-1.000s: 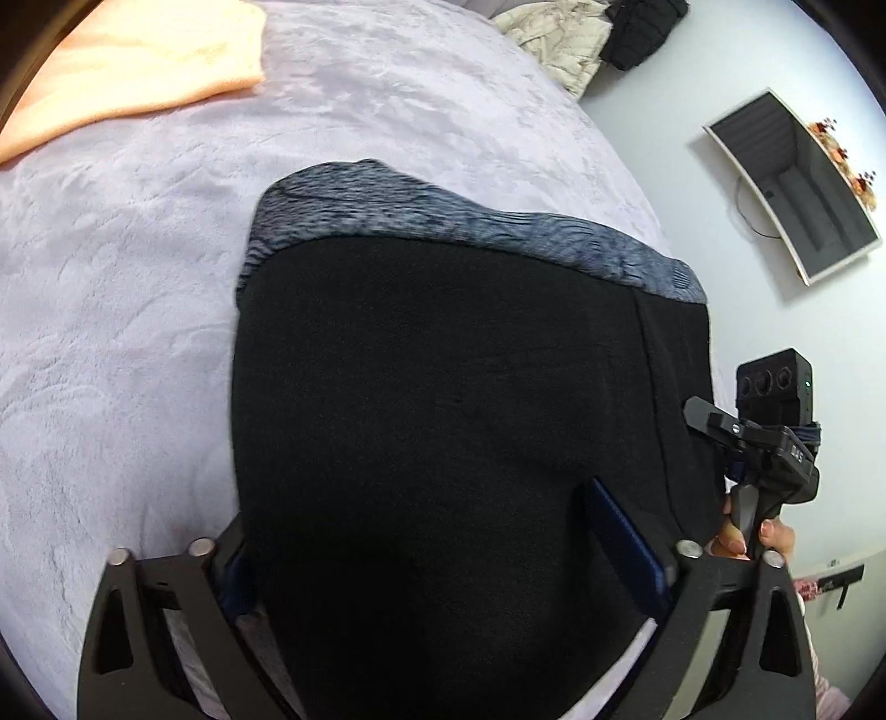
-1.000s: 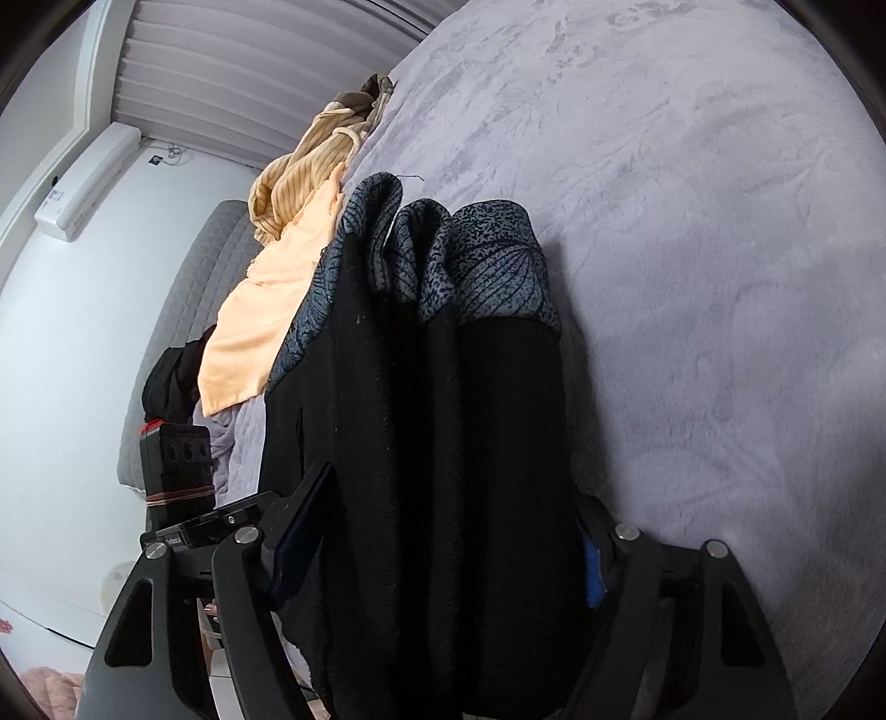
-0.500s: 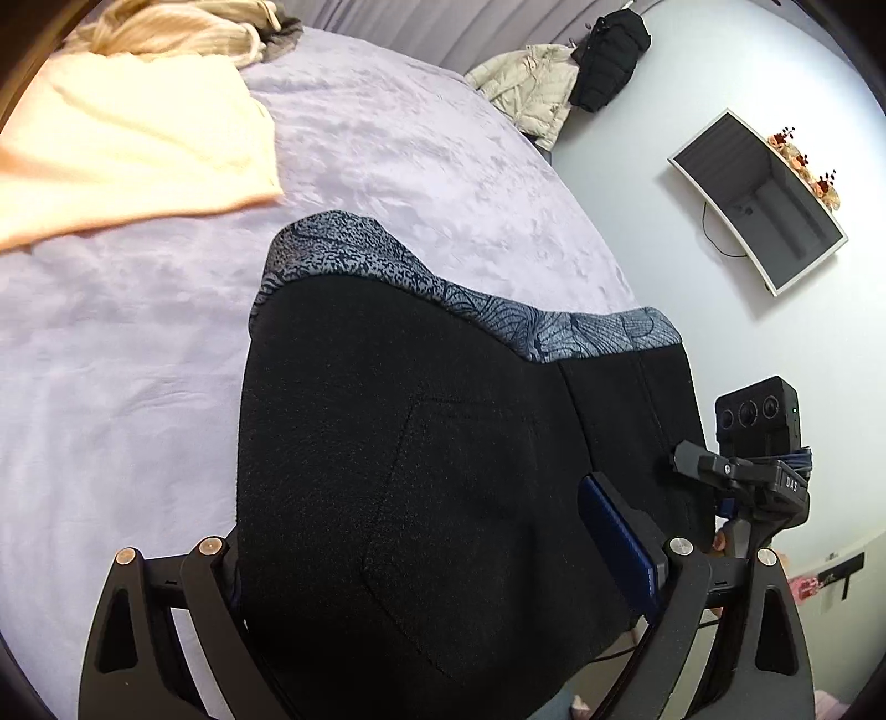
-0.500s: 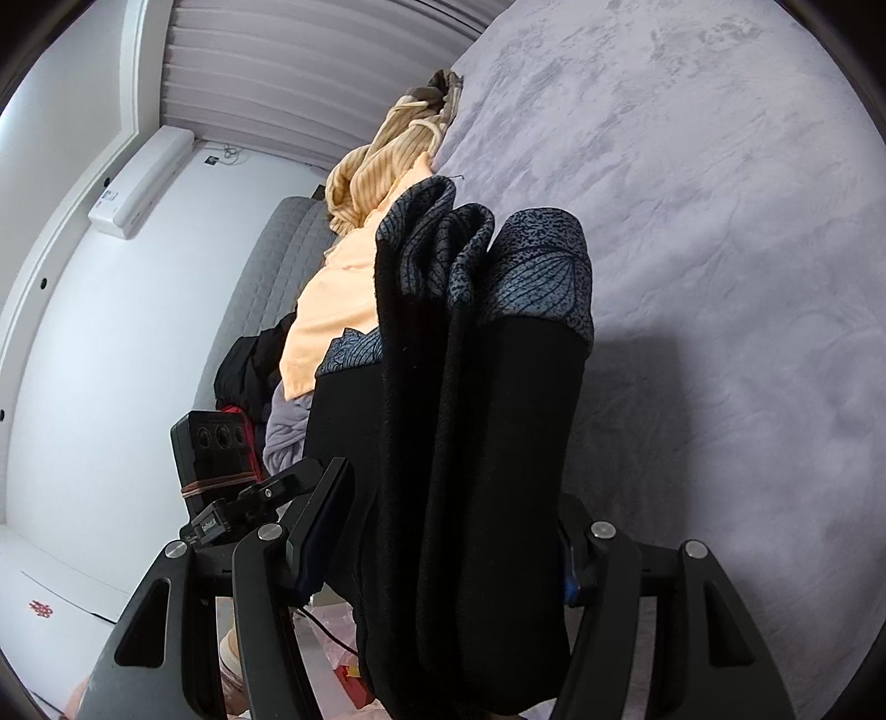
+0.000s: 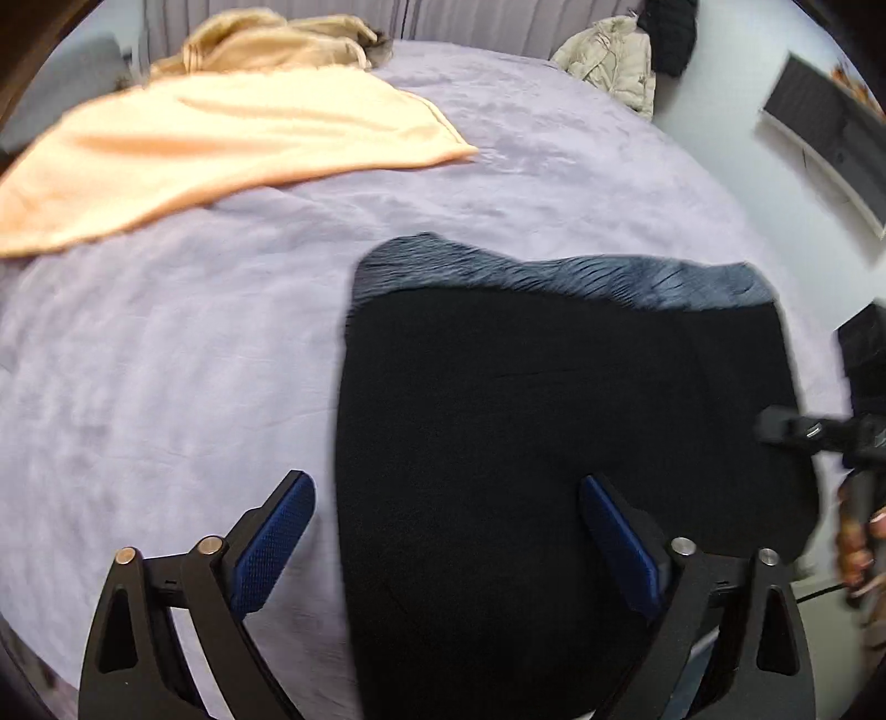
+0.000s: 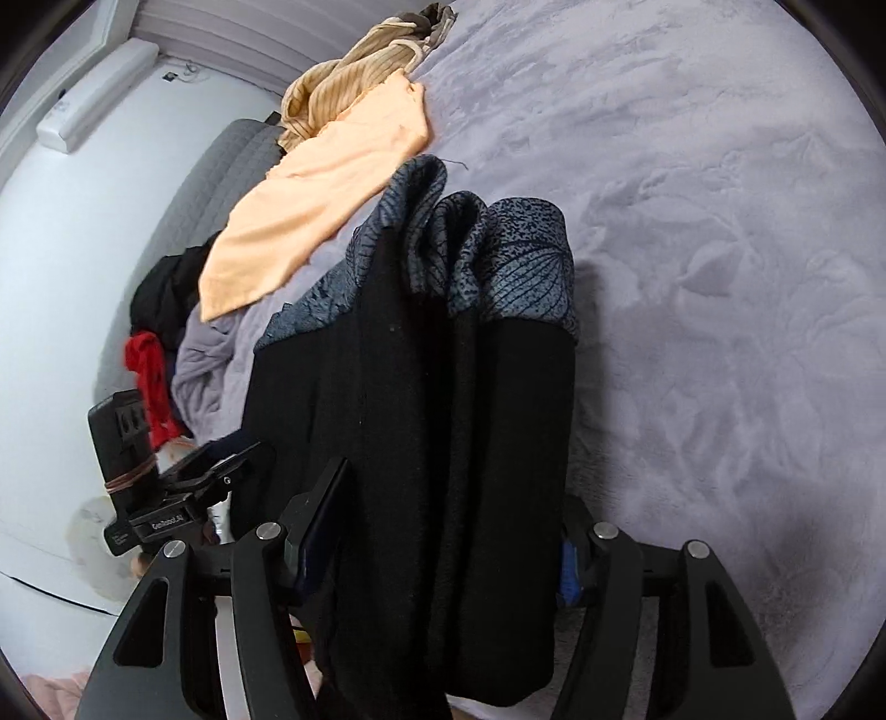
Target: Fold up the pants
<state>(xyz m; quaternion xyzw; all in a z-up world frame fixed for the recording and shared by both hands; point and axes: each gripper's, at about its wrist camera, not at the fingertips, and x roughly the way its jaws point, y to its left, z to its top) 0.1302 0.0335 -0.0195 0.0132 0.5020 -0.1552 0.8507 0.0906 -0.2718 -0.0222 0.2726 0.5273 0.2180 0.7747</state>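
The black pants [image 5: 554, 443] with a grey patterned hem band [image 5: 554, 271] lie folded on the lilac bed cover [image 5: 166, 360]. My left gripper [image 5: 448, 526] is open, its left pad [image 5: 271, 537] over the bare cover and its right pad [image 5: 620, 548] over the pants. In the right wrist view the pants [image 6: 443, 443] are bunched in folds between the fingers of my right gripper [image 6: 443, 543], which is shut on them. The right gripper also shows at the right edge of the left wrist view [image 5: 819, 437].
A peach cloth [image 5: 210, 144] and a tan striped garment [image 5: 266, 39] lie at the far side of the bed. A beige jacket [image 5: 609, 55] hangs at the back right. Red and black clothes [image 6: 149, 343] sit off the bed's left side by a grey headboard [image 6: 221, 166].
My left gripper has opened, let go of the pants and shifted left, so its left pad now stands over the bare cover. The right gripper still holds the pants.
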